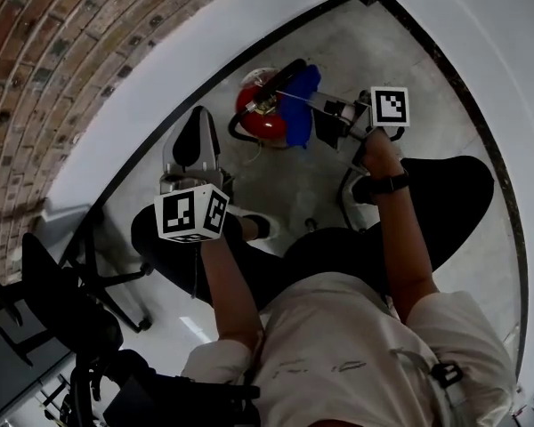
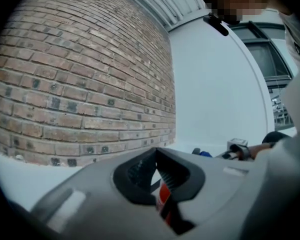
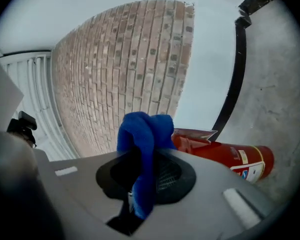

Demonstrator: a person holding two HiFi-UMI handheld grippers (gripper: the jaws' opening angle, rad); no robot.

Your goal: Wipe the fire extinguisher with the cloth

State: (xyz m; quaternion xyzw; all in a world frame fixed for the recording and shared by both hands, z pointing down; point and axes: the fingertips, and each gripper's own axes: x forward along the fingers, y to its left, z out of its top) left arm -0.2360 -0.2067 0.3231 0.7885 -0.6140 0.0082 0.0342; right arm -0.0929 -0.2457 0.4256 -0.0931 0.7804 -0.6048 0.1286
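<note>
My right tongs (image 3: 146, 159) are clamped on the 1 soft blue microfibre cloth (image 3: 142, 129), which bunches up above their tips and hangs down through the jaws. My left tongs (image 2: 156, 159) look closed at the tips with nothing in them. The 1 red steel cylinder fire extinguisher (image 3: 225, 154) stands on the grey concrete floor (image 1: 409, 69), just beyond the tips of the right tongs and further ahead and to the right of the left tongs. The cloth is up by its top end, but I cannot tell whether it is touching. I judge the extinguisher heavy, rigid and smooth-painted, so it should not tip easily under light wiping. A hard sideways push near the top could still rock it. If it needs steadying, I would take it with the left tongs at the black handle or neck, since the slick round body gives the jaws little purchase. The cloth is light and limp and will drag and fold, so I want a firm pinch near its middle. Count: 1 extinguisher, 1 cloth, 2 tongs.
</note>
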